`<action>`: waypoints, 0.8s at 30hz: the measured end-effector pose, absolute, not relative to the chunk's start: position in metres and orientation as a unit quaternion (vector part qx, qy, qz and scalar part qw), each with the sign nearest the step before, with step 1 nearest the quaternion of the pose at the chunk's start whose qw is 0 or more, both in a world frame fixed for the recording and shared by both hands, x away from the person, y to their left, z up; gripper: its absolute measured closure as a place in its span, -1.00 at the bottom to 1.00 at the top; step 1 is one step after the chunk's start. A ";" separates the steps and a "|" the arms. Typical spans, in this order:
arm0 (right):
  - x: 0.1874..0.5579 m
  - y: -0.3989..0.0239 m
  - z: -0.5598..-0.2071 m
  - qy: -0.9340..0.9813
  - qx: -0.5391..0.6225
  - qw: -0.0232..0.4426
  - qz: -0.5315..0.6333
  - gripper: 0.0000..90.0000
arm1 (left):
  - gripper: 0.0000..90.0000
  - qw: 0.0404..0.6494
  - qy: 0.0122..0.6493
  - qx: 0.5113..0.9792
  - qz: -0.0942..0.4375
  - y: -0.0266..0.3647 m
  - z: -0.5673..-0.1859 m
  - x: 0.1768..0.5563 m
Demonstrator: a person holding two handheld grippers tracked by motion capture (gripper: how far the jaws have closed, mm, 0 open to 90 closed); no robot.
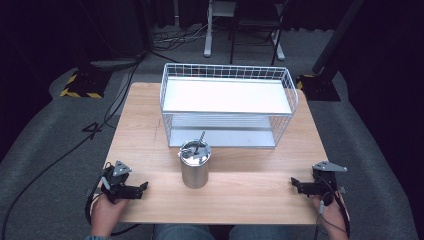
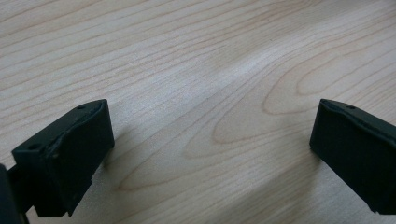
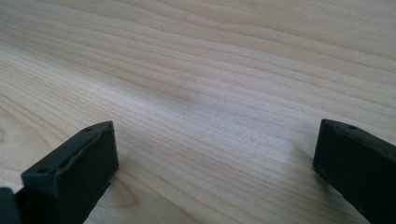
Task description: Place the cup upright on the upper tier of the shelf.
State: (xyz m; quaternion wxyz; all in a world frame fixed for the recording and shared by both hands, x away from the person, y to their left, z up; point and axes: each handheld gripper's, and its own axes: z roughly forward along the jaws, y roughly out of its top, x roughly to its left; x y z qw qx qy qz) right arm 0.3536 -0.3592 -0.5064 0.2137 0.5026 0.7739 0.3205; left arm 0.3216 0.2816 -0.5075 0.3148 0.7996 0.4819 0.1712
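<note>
Nearest the high camera, we note the left gripper [image 1: 131, 189] and right gripper [image 1: 306, 186] resting on the desk [image 1: 150, 130], each held by a hand. Between them, well apart from both sets of fingers, stands a metal canister [image 1: 194, 164]; beyond it sits a white wire rack [image 1: 227, 105].

Left gripper view: we record fingers [image 2: 70, 156] spread wide over bare desk [image 2: 196, 70].

Right gripper view: fingers [image 3: 74, 170] likewise wide, nothing between them.

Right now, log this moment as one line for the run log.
left gripper: open, empty, on table | right gripper: open, empty, on table | steel canister: upright, centre, untouched | wire rack: behind canister
</note>
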 end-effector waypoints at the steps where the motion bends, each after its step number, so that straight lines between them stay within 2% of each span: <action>1: 0.354 -0.359 -0.506 0.773 0.503 0.215 0.321 -1.00 | -1.00 0.315 0.482 0.800 0.171 0.282 -0.507 0.322; 12: 0.355 -0.361 -0.506 0.763 0.519 0.221 0.316 -1.00 | -0.99 0.313 0.481 0.800 0.173 0.282 -0.507 0.321; 17: 0.355 -0.361 -0.506 0.763 0.519 0.220 0.316 -1.00 | -1.00 0.319 0.500 0.786 0.173 0.284 -0.507 0.319; 24: 0.356 -0.360 -0.507 0.759 0.524 0.223 0.316 -1.00 | -1.00 0.371 0.502 0.764 0.165 0.293 -0.490 0.309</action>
